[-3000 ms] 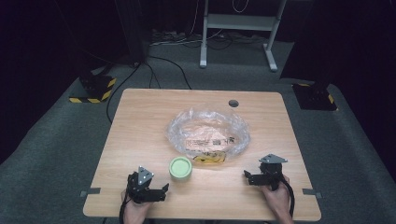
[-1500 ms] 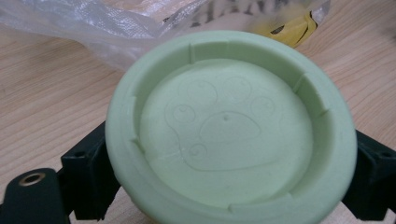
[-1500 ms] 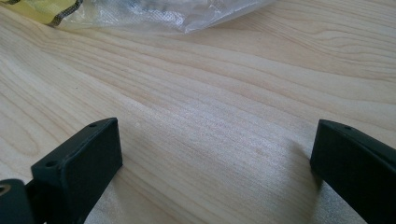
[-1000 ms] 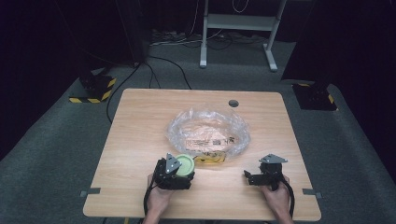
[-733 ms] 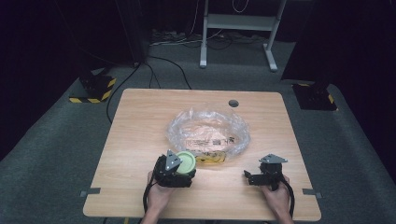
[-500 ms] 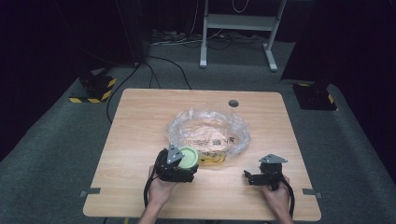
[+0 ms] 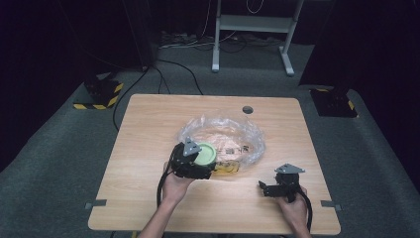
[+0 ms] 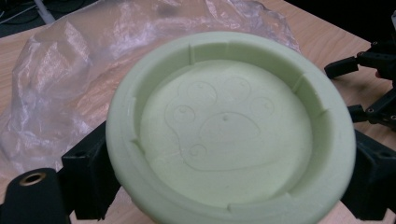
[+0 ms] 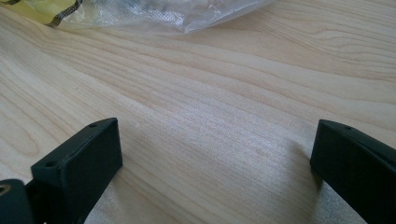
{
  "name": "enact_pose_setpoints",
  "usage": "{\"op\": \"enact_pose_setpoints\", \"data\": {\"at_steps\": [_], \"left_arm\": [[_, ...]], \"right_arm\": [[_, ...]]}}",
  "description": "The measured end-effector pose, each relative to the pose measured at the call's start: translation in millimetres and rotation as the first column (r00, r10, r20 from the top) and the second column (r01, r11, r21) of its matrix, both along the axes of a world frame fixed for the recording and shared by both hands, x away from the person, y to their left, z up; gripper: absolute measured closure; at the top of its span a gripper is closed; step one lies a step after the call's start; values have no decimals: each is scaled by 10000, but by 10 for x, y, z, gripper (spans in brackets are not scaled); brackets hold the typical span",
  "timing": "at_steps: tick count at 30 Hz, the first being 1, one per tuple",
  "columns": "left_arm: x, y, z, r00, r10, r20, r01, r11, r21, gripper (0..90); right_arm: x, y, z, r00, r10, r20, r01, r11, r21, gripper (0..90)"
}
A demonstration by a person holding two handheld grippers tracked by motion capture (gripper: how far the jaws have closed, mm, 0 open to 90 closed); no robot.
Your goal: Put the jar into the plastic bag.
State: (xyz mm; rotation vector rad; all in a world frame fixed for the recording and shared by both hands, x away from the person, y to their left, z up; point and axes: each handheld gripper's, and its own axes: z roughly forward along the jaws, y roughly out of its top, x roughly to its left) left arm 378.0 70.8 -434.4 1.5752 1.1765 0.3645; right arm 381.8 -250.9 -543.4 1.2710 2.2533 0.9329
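Left gripper [image 7: 200,166] jaws clamp a pale green paw-print lid [image 8: 229,128] beside the clear plastic bag [image 7: 223,136], mid-tabletop [image 7: 148,124]. Right gripper [image 7: 270,188], at 5 o'clock, has jaws wide over bare wood.

No readable words, brands or numbers appeared anywhere. The only sign was a paw-print outline, one large pad with four smaller toe pads, embossed inside the pale green round plastic lid [image 8: 229,126]. Dark printing showed on something inside the crumpled clear plastic bag [image 7: 223,136] in the high view, but it was too small to read.
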Motion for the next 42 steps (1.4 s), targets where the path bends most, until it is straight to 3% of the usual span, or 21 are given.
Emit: {"op": "enact_pose_setpoints", "data": {"at_steps": [6,13,20,30,34,42], "left_arm": [[185,-71,37,10000,33,-83,-32,9999,131,113],[374,-148,51,9997,164,-201,-167,9998,-144,113],[539,-234,27,9996,193,-210,-189,9996,206,113],[748,-300,-76,9996,271,-87,-265,9981,555,113],[828,-311,-149,9988,465,-170,-457,9979,468,113],[946,-383,-302,9973,625,-382,-599,9959,678,113]], "right_arm": [[-1,3,0,10000,-26,-8,26,10000,3,19],[-1,4,0,10000,-35,-6,35,10000,1,18],[0,4,0,10000,-37,4,37,10000,-5,18],[0,5,0,10000,-41,1,41,10000,0,18],[0,5,0,10000,-44,3,44,10000,-1,18],[0,6,0,10000,-58,-6,58,10000,3,18]]}}
